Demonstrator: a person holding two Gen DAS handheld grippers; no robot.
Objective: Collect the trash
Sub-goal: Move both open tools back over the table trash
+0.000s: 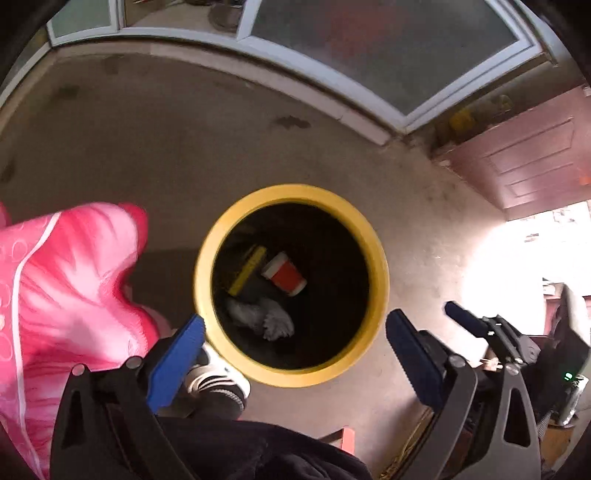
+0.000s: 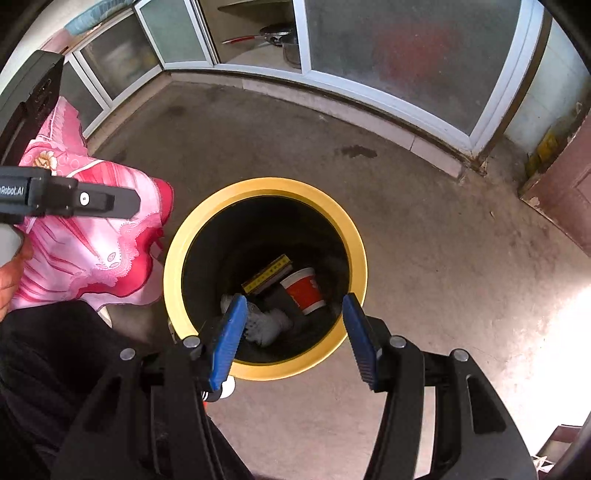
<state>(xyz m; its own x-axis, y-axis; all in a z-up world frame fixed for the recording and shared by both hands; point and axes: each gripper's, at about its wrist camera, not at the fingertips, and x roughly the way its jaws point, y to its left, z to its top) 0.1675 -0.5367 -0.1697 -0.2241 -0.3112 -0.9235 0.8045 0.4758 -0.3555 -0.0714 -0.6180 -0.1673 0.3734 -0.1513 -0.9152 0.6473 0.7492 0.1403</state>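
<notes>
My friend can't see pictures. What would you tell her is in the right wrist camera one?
A yellow-rimmed bin stands on a concrete floor, seen from above, holding a red paper cup, a yellow box and crumpled white paper. The right tongs, with blue pads, hang open and empty over it. A pink cloth lies to the left.

floor (image 2: 424, 258): bare grey concrete, stained dark in patches near the far edge
cloth (image 2: 92, 254): pink and red, patterned, draped at the floor's left side
cabinet doors (image 2: 406, 55): frosted glass in white frames along the floor's far edge
pan (image 2: 273, 35): on a shelf behind the open door
wooden door (image 1: 524, 162): reddish, panelled, at the right
</notes>
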